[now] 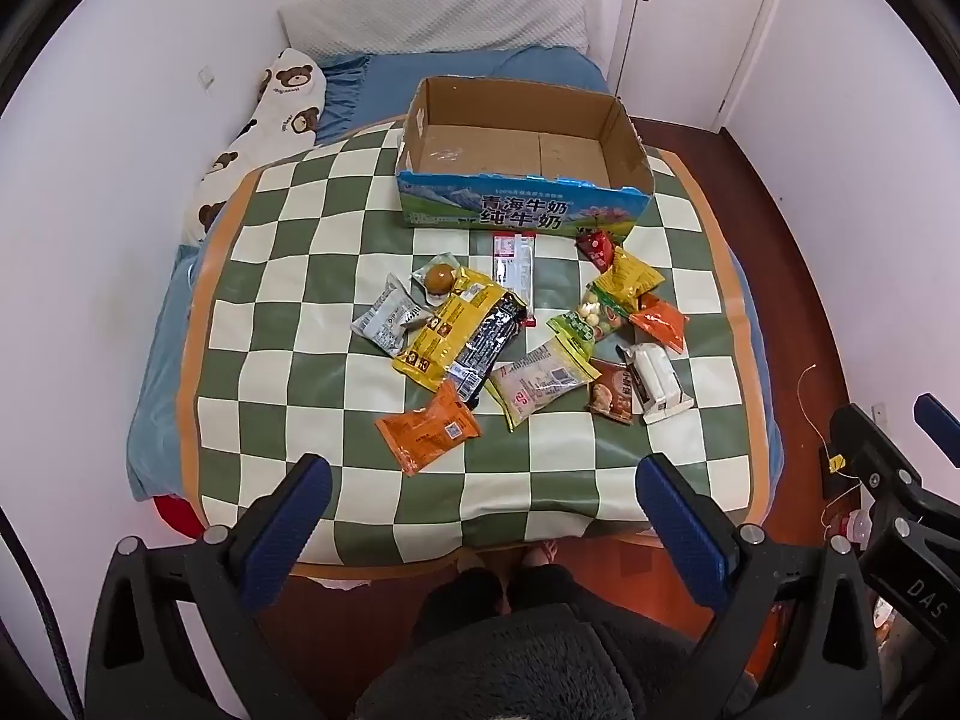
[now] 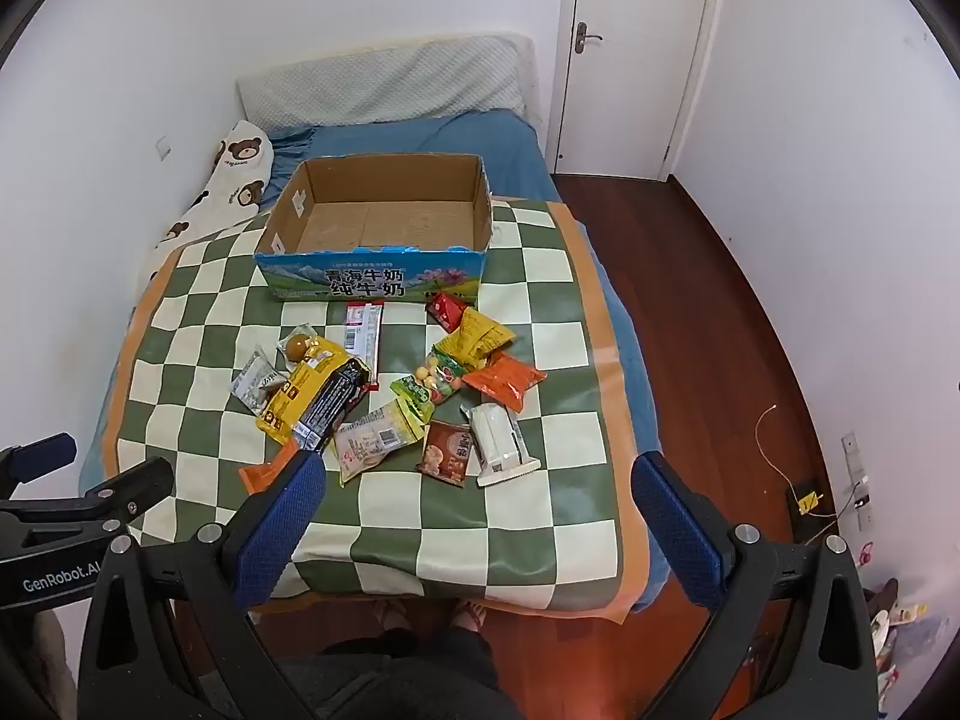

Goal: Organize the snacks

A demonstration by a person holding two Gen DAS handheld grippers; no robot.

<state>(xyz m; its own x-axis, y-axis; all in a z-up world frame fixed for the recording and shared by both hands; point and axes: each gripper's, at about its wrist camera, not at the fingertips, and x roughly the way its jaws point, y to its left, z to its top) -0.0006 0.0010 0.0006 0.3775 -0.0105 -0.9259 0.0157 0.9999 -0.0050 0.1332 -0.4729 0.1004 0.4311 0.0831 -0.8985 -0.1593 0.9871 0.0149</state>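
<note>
Several snack packets lie scattered on a green-and-cream checkered cloth (image 1: 336, 228) (image 2: 540, 492). Among them are an orange packet (image 1: 427, 433), a yellow packet (image 1: 447, 327) (image 2: 300, 393), a white box (image 1: 657, 381) (image 2: 501, 438) and a red packet (image 1: 594, 247) (image 2: 445, 311). An open cardboard milk box (image 1: 522, 207) (image 2: 372, 282) stands empty behind them. My left gripper (image 1: 483, 510) is open and empty, held above the cloth's near edge. My right gripper (image 2: 480, 507) is open and empty, also above the near edge; it shows at the right of the left wrist view (image 1: 900, 438).
The cloth covers a bed with blue sheets (image 2: 420, 135), a bear-print pillow (image 1: 264, 138) at the left and a white wall beyond. A wooden floor (image 2: 720, 330) and a closed door (image 2: 630, 48) are to the right. My legs and feet are below the near edge.
</note>
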